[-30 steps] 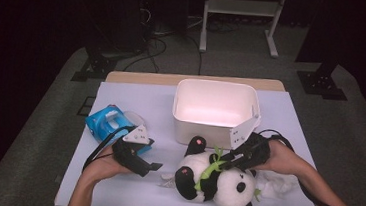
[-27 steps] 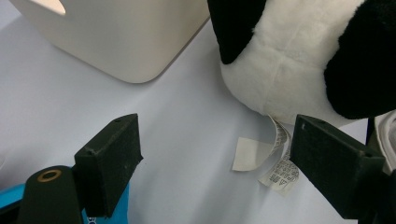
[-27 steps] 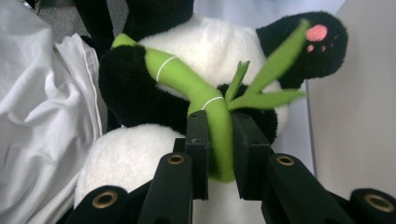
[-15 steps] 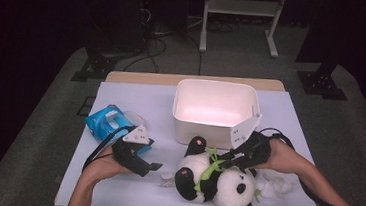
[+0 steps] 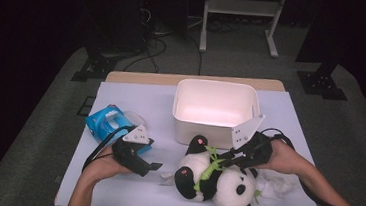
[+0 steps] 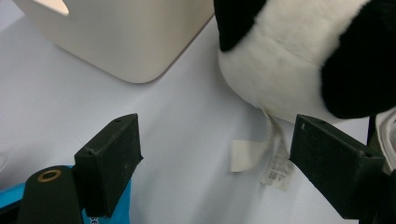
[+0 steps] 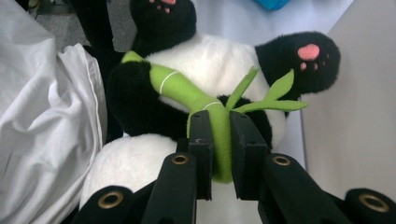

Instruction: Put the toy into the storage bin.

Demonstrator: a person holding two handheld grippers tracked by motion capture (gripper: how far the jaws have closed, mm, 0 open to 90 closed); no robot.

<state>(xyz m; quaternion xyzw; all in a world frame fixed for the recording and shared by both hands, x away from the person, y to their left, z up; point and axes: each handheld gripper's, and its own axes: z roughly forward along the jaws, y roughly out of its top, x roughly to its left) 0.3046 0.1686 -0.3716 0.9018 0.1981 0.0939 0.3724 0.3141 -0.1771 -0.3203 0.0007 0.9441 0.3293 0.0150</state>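
gripping panda's bamboo stalk (image 7: 219, 135)

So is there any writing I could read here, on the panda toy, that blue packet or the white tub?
No text here can be read.
Sewn-in tags under the plush panda: faint print, too small and blurred to read.
Blue packet: light markings on top, too small to make out.
White bin: no writing seen.
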